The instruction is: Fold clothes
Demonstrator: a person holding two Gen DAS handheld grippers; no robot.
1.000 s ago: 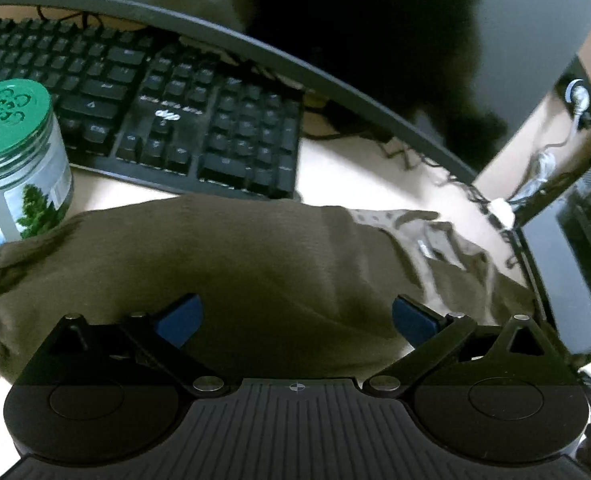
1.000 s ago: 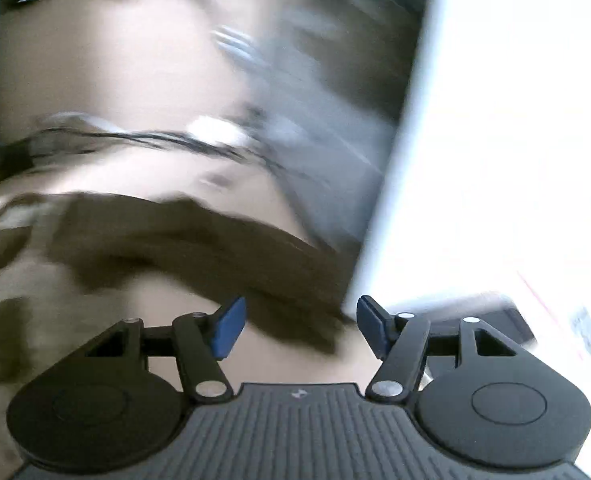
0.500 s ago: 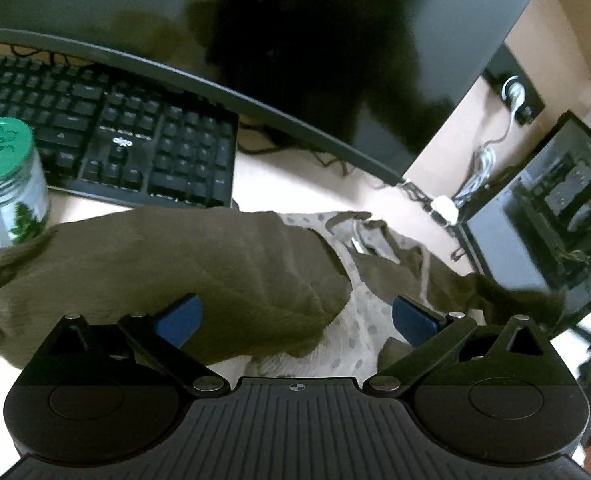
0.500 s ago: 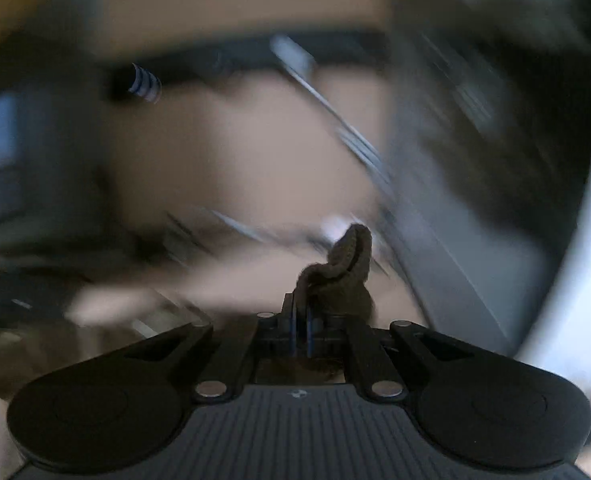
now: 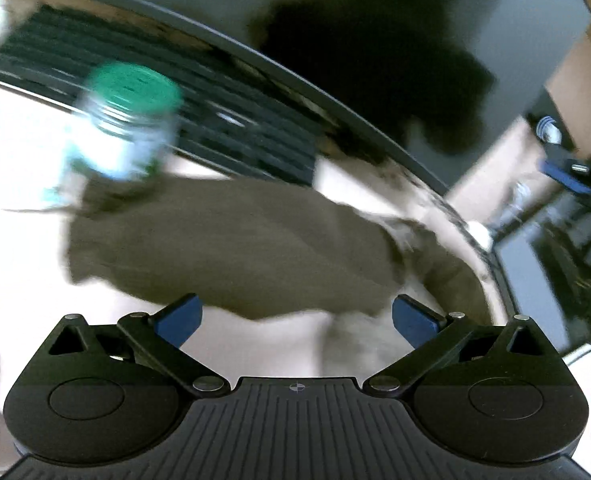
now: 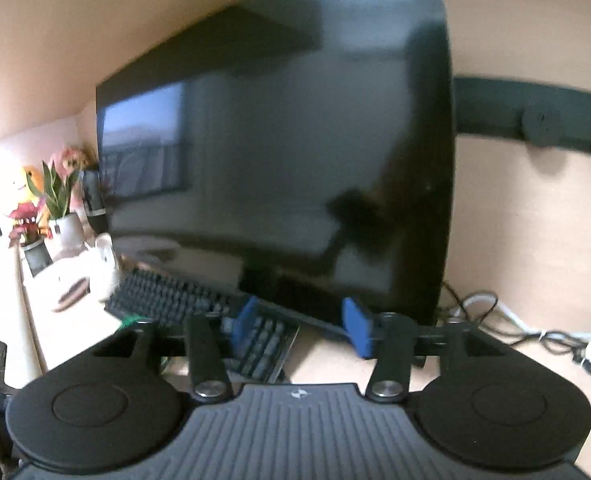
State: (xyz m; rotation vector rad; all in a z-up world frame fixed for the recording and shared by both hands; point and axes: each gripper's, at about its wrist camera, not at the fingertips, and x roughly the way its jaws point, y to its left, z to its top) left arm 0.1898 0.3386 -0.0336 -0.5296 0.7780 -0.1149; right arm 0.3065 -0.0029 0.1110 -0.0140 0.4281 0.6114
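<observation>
An olive-brown knitted garment (image 5: 235,248) lies bunched on the pale desk in the left wrist view, blurred by motion. My left gripper (image 5: 297,318) is open and empty, its blue pads just in front of the garment's near edge. My right gripper (image 6: 303,326) is open and empty, raised and facing the dark monitor (image 6: 279,168); no cloth shows between its pads. The right gripper's blue pad (image 5: 563,174) shows at the far right of the left wrist view.
A green-lidded jar (image 5: 127,124) stands at the garment's left end, in front of a black keyboard (image 5: 223,128). The monitor (image 5: 335,32) spans the back. Cables and a power strip (image 6: 535,332) lie right. Potted plants (image 6: 51,208) stand far left.
My right gripper let go of the olive cloth, opened and swung up to face the monitor. My left gripper moved back and to the right; the garment now lies farther ahead.
</observation>
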